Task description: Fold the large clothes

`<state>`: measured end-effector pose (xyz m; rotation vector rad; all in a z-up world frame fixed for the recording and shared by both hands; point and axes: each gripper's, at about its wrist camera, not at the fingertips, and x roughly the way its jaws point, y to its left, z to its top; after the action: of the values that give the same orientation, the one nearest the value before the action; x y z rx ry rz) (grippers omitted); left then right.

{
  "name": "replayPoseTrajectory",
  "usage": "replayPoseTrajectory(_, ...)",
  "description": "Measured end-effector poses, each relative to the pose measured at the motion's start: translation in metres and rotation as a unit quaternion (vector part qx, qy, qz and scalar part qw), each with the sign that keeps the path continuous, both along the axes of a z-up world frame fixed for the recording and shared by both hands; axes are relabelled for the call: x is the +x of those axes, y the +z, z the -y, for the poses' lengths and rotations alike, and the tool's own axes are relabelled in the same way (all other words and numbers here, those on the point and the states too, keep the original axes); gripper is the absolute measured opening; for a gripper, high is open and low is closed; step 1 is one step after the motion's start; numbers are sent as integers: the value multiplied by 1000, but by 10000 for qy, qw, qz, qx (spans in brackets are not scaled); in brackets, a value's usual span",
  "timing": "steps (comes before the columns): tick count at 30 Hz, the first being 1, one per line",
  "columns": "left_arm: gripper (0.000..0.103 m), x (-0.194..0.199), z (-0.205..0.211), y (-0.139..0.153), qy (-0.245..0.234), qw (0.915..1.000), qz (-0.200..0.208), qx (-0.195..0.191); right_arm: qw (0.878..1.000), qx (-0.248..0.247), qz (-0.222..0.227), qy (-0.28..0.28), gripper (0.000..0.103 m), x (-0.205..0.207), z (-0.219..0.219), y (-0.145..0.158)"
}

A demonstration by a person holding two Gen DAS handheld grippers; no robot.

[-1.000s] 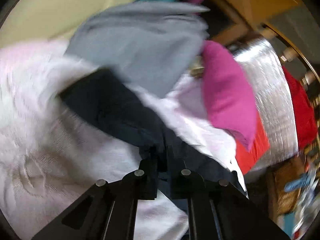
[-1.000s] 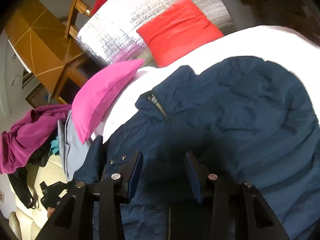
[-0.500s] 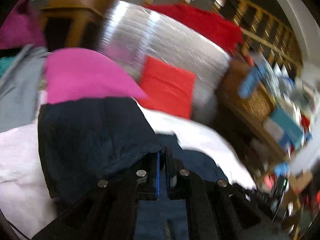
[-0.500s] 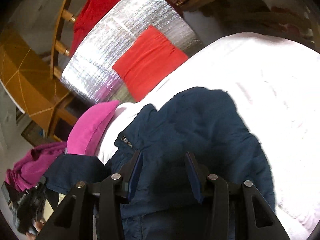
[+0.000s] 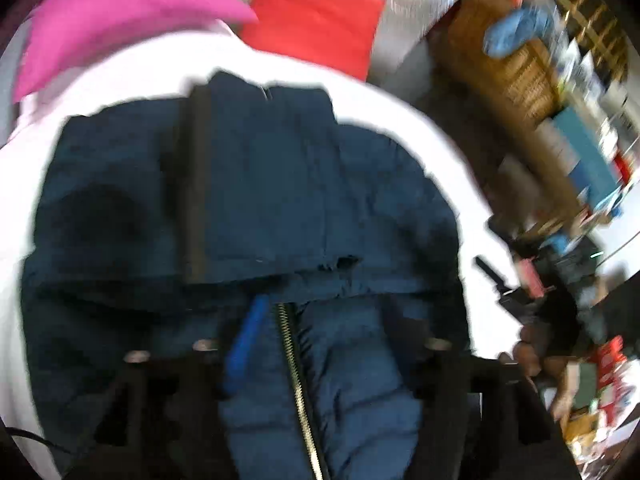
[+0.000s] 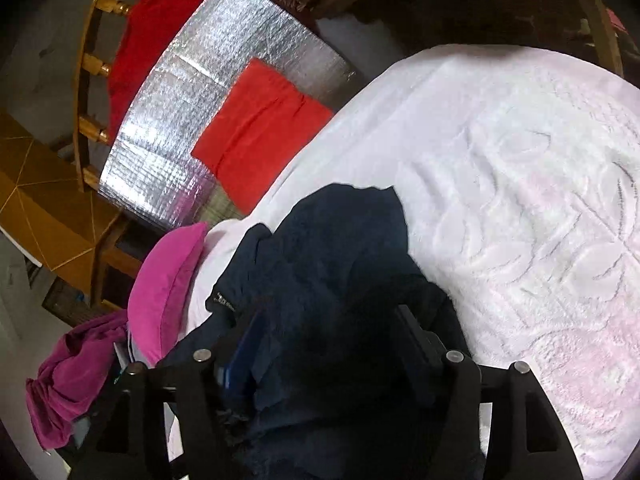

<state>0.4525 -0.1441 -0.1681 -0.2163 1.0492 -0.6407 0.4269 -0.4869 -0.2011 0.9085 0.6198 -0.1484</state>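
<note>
A navy padded jacket (image 5: 280,200) with a brass zip (image 5: 298,384) lies on a white textured bedspread (image 5: 400,116). A sleeve is folded across its upper part. My left gripper (image 5: 320,344) is open just above the jacket's zipped front, one blue-padded finger (image 5: 244,344) beside the zip. The view is blurred. In the right wrist view the jacket (image 6: 336,248) lies bunched under my right gripper (image 6: 328,340), which is open with its fingers spread wide over the cloth. The bedspread (image 6: 540,208) spreads to the right.
A pink cushion (image 5: 120,12) and a red cushion (image 5: 316,16) lie at the bed's far edge against silver foil padding (image 6: 208,92). A magenta garment (image 6: 68,380) is heaped at the left. Wicker baskets and clutter (image 5: 560,120) stand right of the bed.
My left gripper opened and let go of the navy sleeve, which now lies folded across the jacket. It swung over the zipped front. My right gripper stayed open and drew back.
</note>
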Motion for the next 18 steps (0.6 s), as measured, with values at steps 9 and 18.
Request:
replayPoseTrajectory(9, 70, 37, -121, -25, 2232, 9742, -256, 220, 9668, -1927, 57, 1676, 86, 30, -110, 25)
replayPoseTrajectory(18, 62, 62, -128, -53, 2359, 9683, -652, 492, 8611, -4487, -131, 2387, 100, 71, -240, 8)
